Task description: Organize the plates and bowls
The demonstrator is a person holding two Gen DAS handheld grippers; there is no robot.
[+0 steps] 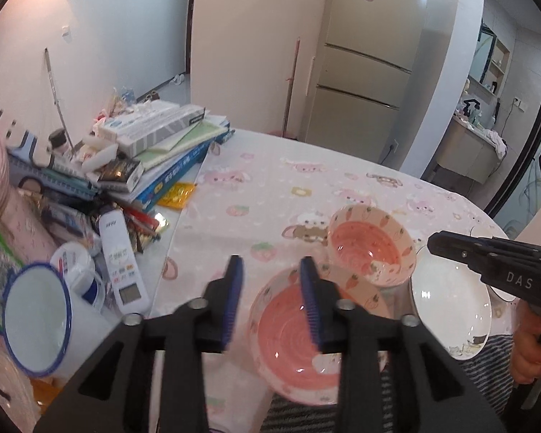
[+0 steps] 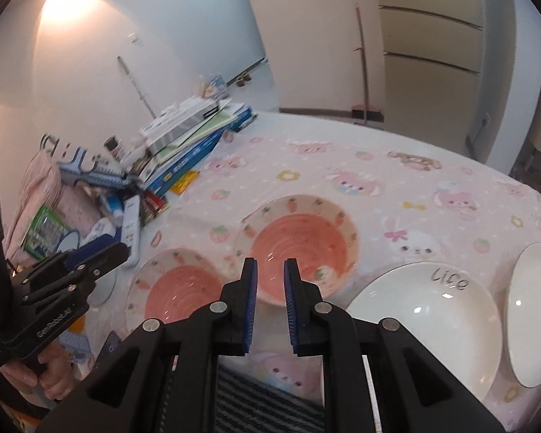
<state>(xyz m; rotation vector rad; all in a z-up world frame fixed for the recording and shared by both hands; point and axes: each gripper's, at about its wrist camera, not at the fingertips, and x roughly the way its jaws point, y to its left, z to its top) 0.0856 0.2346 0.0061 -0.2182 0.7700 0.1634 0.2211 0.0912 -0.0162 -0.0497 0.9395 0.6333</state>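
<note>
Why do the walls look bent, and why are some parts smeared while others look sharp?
Both views use fisheye lenses, so the fridge and walls bow and dark corners frame each picture. Left wrist view: the left gripper and enamel mug are motion-blurred; the pink bowl shows small glints. Right wrist view: the book pile smears, and a warm lamp patch glares on the wall.

Soft, even indoor light fills both fisheye views; a warm glow blooms on the wall at upper left of the right wrist view. Black vignetting rounds the corners, straight lines bow at the edges, glints fleck the glazed bowls, and motion blur softens the clutter at left.
</note>
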